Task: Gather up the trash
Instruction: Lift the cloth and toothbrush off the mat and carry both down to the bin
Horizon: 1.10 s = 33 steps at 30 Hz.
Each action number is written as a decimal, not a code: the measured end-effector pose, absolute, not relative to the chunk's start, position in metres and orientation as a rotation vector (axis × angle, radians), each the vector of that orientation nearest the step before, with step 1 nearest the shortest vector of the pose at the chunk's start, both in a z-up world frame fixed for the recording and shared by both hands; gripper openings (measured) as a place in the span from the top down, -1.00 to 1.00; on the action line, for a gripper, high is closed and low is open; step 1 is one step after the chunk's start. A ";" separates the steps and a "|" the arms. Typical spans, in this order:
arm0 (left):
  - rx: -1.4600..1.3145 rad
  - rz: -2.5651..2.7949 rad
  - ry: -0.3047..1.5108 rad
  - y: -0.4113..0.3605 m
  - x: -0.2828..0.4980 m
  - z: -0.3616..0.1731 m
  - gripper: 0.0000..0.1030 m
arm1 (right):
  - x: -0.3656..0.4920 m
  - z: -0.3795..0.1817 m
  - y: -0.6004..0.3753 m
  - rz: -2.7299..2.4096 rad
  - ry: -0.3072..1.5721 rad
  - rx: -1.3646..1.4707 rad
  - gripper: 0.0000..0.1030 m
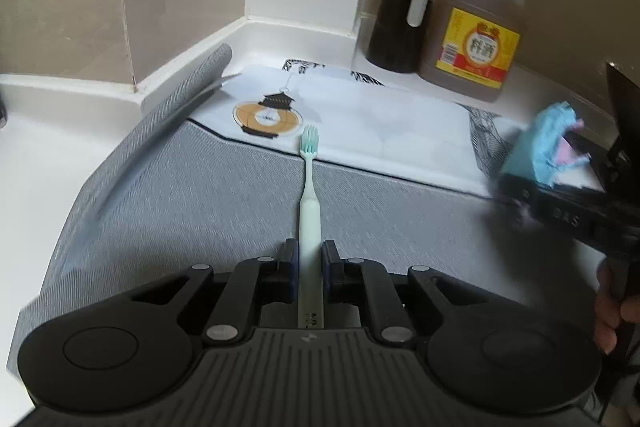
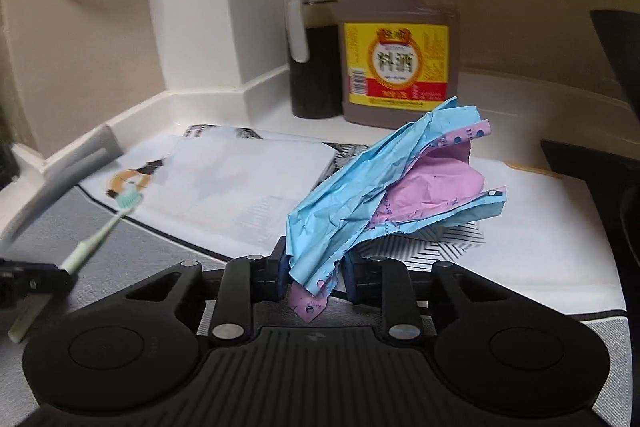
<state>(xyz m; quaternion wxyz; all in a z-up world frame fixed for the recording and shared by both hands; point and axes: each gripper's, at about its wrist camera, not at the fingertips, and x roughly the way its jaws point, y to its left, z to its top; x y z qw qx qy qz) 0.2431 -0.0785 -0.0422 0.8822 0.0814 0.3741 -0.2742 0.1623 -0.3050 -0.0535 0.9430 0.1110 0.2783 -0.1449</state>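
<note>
Left gripper [image 1: 310,263] clamps a pale-green plastic toothbrush [image 1: 309,187] pointing to 12 o'clock; right gripper [image 2: 314,269] pinches crumpled blue-and-pink paper [image 2: 384,187]; both collected, disposal apparently remains, no bin visible

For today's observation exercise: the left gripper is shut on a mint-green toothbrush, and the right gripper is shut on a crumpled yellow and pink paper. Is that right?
Not quite. The crumpled paper in the right gripper is blue and pink, not yellow, as the right wrist view shows. The left gripper is indeed shut on the mint-green toothbrush.
</note>
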 end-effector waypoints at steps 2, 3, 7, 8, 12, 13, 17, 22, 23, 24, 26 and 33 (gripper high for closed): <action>0.198 -0.561 0.776 -0.081 0.238 -0.043 0.75 | 0.162 -0.053 -0.302 -0.264 0.573 0.226 0.44; 0.222 -0.556 0.771 -0.084 0.237 -0.044 0.75 | 0.163 -0.053 -0.301 -0.250 0.581 0.230 0.43; 0.260 -0.543 0.765 -0.092 0.239 -0.045 0.75 | 0.164 -0.053 -0.301 -0.260 0.599 0.248 0.07; 0.263 -0.539 0.765 -0.094 0.240 -0.046 0.75 | 0.164 -0.052 -0.303 -0.274 0.590 0.255 -0.11; 0.258 -0.518 0.762 -0.099 0.249 -0.048 0.72 | 0.160 -0.049 -0.308 -0.340 0.558 0.271 -0.48; 0.256 -0.514 0.760 -0.100 0.251 -0.048 0.71 | 0.160 -0.049 -0.310 -0.353 0.554 0.278 -0.51; 0.243 -0.495 0.759 -0.107 0.259 -0.049 0.02 | 0.159 -0.049 -0.319 -0.433 0.537 0.316 -0.66; 0.224 -0.477 0.746 -0.111 0.265 -0.054 -0.16 | 0.165 -0.058 -0.330 -0.449 0.561 0.359 -0.74; 0.214 -0.474 0.742 -0.110 0.264 -0.054 0.13 | 0.165 -0.059 -0.331 -0.453 0.557 0.349 -0.73; 0.211 -0.479 0.739 -0.110 0.262 -0.054 0.34 | 0.165 -0.059 -0.332 -0.456 0.553 0.348 -0.67; 0.214 -0.502 0.750 -0.110 0.259 -0.051 0.75 | 0.164 -0.059 -0.334 -0.459 0.547 0.349 -0.03; 0.222 -0.533 0.722 -0.111 0.233 -0.038 0.75 | 0.159 -0.052 -0.322 -0.375 0.493 0.296 0.53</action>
